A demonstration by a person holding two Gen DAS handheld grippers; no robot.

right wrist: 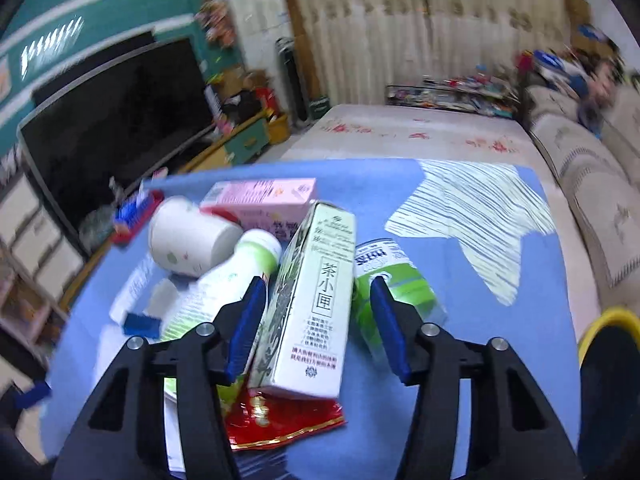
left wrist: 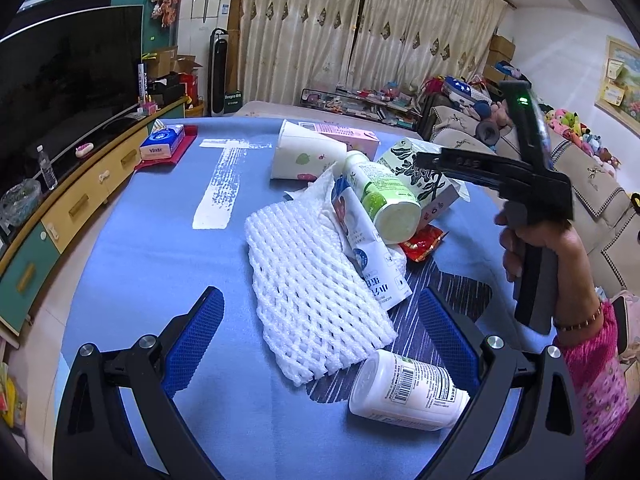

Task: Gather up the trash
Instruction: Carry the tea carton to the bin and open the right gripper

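Looking along your left gripper [left wrist: 320,344], you see its blue pads spread wide and holding nothing, poised above the blue tablecloth [left wrist: 152,240]. Between them lies a white foam net [left wrist: 312,296], and by the right pad a white pill bottle [left wrist: 404,390] lies on its side. Further back the trash sits in a heap: a green-and-white drink bottle [left wrist: 380,196] resting on a flattened white carton [left wrist: 368,248], crumpled tissue [left wrist: 316,196], a red wrapper [left wrist: 422,242], a paper cup [left wrist: 304,156] on its side, a pink box [left wrist: 352,138] and a tea carton [left wrist: 420,172]. Only this view shows your right hand [left wrist: 540,248] gripping the other tool's handle at the right, and a tissue pack [left wrist: 162,142] on a red tray at the far left corner.

From your right gripper [right wrist: 318,324], the picture is blurred. The tea carton [right wrist: 312,304] stands between the pads; the left pad looks against it, the right pad stands clear, so the carton is not pinched. Only here you see a green can [right wrist: 392,284] just behind the right pad, and a yellow-rimmed bin [right wrist: 610,344] cut off at the right edge. The drink bottle [right wrist: 224,280], paper cup [right wrist: 188,240], pink box [right wrist: 260,200] and red wrapper [right wrist: 280,420] show again; the foam net and pill bottle do not.

Counted: two bottles, two cartons, one cup, one box, one can, one wrapper, one net.
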